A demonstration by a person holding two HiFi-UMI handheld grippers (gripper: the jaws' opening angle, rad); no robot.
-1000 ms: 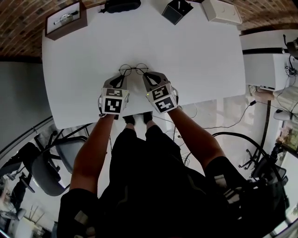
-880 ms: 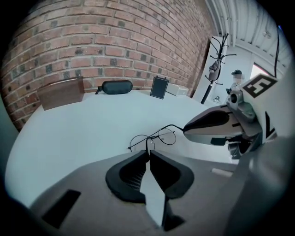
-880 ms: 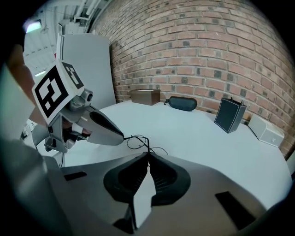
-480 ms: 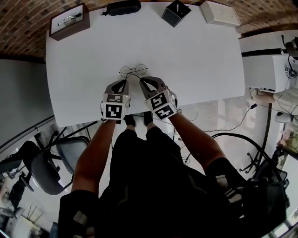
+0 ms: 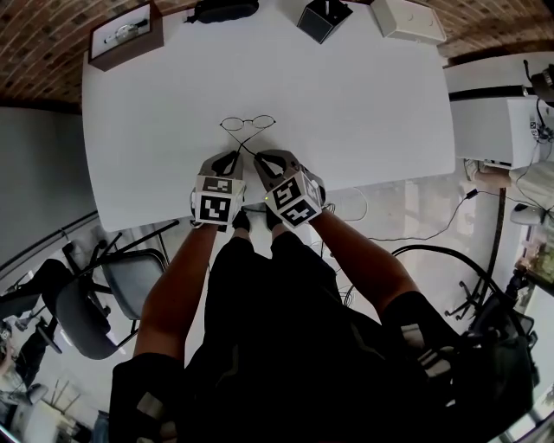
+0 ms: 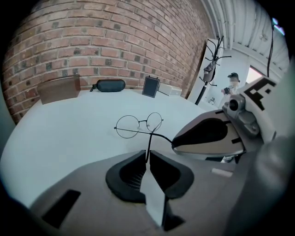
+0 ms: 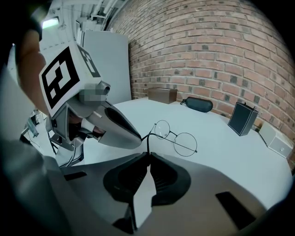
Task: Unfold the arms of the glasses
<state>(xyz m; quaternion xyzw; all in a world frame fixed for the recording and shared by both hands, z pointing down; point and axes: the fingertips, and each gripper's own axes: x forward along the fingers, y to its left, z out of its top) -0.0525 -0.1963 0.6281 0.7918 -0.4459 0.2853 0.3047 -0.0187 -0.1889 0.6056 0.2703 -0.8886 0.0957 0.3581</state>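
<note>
The glasses (image 5: 248,123) lie upper centre on the table (image 5: 363,104), the left gripper (image 5: 228,161) and right gripper (image 5: 259,159) each pinching a wire arm (image 6: 149,145) (they look crossed), so an uneven pull could bend a hinge or slip.

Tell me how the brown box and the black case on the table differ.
The brown box is square-cornered, the black case rounded. The brown box shows a white inside with a small item; the black case is closed. Both rest at the white table's far edge.
</note>
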